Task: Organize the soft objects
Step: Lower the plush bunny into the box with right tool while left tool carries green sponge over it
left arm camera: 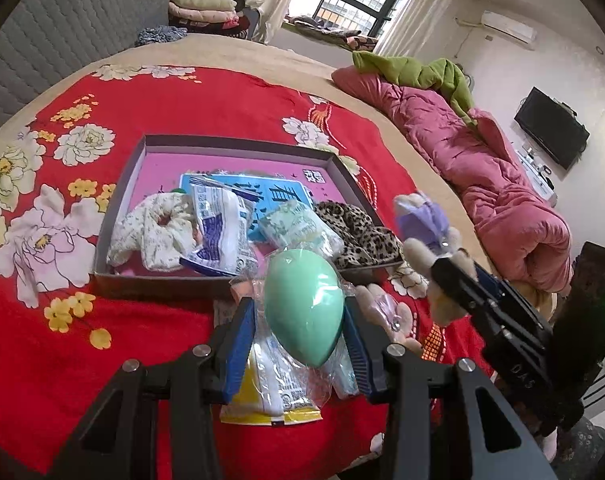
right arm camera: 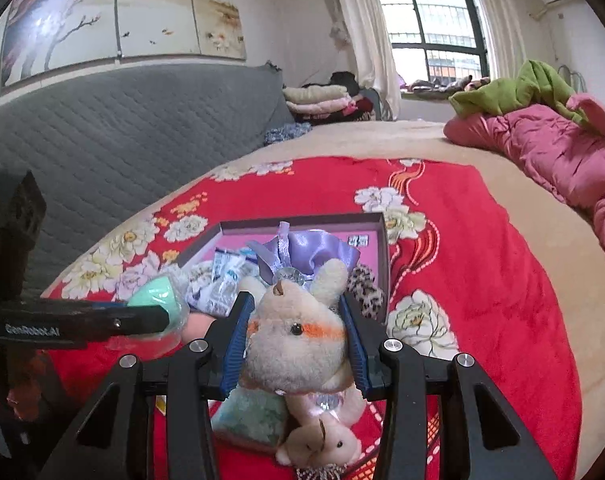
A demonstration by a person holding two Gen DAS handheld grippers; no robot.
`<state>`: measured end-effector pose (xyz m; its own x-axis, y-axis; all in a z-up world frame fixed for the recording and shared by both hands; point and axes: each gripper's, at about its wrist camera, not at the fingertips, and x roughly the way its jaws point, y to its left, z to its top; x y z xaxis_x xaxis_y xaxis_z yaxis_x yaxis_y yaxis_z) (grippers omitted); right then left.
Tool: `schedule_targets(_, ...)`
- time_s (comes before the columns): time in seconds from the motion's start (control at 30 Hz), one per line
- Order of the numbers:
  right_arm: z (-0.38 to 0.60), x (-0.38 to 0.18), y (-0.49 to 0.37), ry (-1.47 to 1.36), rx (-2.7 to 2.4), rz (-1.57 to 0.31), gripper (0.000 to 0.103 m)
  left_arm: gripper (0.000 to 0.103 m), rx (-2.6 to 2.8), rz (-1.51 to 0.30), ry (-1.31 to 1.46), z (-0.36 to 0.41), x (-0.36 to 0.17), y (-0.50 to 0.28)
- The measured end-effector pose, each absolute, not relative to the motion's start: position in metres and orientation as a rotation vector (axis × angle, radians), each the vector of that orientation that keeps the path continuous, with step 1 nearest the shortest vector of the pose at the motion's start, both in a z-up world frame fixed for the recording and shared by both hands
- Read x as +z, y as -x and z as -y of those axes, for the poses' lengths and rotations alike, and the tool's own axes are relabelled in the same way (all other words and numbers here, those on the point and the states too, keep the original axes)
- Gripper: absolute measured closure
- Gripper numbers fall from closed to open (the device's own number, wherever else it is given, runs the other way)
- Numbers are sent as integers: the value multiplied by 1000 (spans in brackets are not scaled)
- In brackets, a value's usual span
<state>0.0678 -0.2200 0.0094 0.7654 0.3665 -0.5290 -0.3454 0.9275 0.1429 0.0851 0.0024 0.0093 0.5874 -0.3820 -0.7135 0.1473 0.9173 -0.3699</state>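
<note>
The left gripper (left arm camera: 302, 312) is clamped on a mint-green egg-shaped sponge (left arm camera: 302, 304) in clear wrapping, its blue pads pressed against both sides, and the sponge is held above the red floral bedspread (left arm camera: 102, 360). Just beyond its fingertips a shallow box (left arm camera: 142, 276) is seen, in which a cream floral scrunchie (left arm camera: 154, 228), sealed packets (left arm camera: 218, 232) and a leopard-print cloth (left arm camera: 358, 232) are lying. Beneath the gripper a yellow-edged packet (left arm camera: 274, 404) lies on the bedspread. To its right, the right gripper (right arm camera: 298, 340) is closed on a beige plush rabbit (right arm camera: 298, 344), gripped at the head, with a lilac satin pouch (right arm camera: 314, 252) seen just ahead of it. A second small plush toy (right arm camera: 322, 444) lies below the right gripper, beside a pale green packet (right arm camera: 250, 416).
</note>
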Motion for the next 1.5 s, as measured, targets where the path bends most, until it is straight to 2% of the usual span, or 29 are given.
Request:
schedule_targets(1.1, 209, 23, -104, -34, 330, -551, 58, 59, -124, -772, 254, -45, 28, -134)
schedule_targets(1.5, 213, 30, -111, -22, 266, -547, 58, 59, -54, -757, 272, -92, 27, -142)
